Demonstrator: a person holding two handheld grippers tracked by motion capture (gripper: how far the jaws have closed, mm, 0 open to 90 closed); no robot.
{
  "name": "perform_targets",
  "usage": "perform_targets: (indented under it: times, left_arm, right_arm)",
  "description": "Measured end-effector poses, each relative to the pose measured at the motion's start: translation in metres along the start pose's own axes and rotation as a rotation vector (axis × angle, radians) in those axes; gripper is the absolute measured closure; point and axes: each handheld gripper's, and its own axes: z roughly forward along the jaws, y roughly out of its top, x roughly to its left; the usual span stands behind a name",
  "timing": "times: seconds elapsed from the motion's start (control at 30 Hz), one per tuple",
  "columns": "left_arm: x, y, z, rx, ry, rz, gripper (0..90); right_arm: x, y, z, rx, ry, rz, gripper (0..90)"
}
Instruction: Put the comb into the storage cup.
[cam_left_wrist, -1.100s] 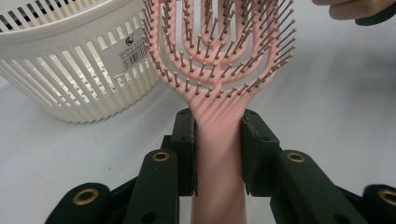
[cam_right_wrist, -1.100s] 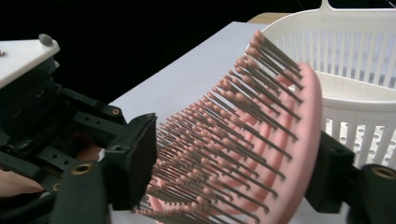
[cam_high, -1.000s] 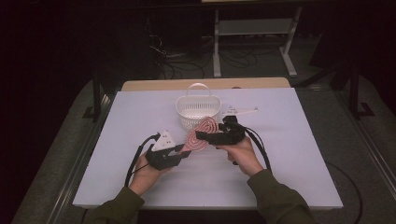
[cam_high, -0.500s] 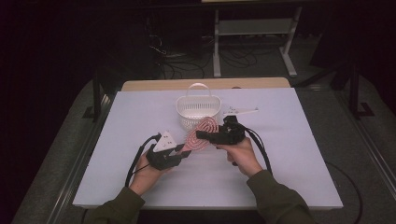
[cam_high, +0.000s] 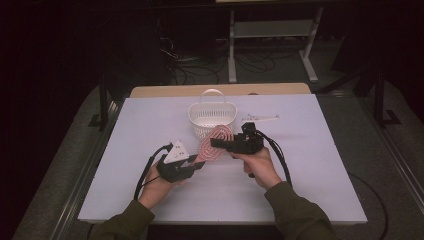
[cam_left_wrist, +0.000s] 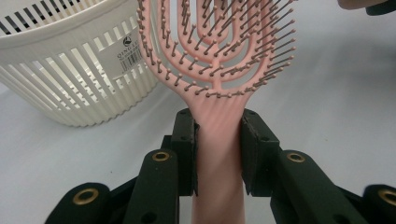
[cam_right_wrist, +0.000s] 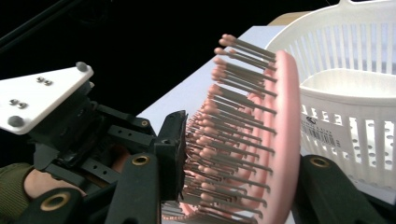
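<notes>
Just near of the white slatted plastic basket (cam_high: 212, 120), the pink vented plastic hairbrush (cam_high: 214, 143) is held off the pale table (cam_high: 320, 165), its long axis running from near-left handle to far-right head. Left gripper (cam_high: 196, 161) clamps the handle; right gripper (cam_high: 218, 143), jaws just closing, pinches the bristled head.

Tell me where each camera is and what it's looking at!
High view: above the table's near side, looking forward and down at the table; forearms, both hands and both tongs show.
Left gripper view: on the left tongs, looking along the jaws clamping the pink hairbrush handle.
Right gripper view: on the right tongs, looking across the brush's bristles; the other hand shows.
All three share the brush and the white basket.
</notes>
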Motion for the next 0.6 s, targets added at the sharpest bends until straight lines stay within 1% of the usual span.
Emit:
perform_targets:
  times: [0.17,0.4,0.6]
  left_arm:
    - [-0.0005,0.0001,0.0007,0.002,-0.003,0.006,70.3]
    - [-0.0004,-0.0001,0.0012,0.004,-0.008,0.011,70.6]
    - [-0.0005,0.0001,0.0004,-0.006,-0.012,0.011,70.5]
  right_arm:
    - [0.0005,0.0008,-0.0013,-0.01,0.025,0.01,60.8]
    - [0.0026,0.0013,-0.0022,-0.014,0.041,-0.007,62.5]
    - [0.0027,0.0016,-0.0035,-0.023,0.062,0.006,63.0]
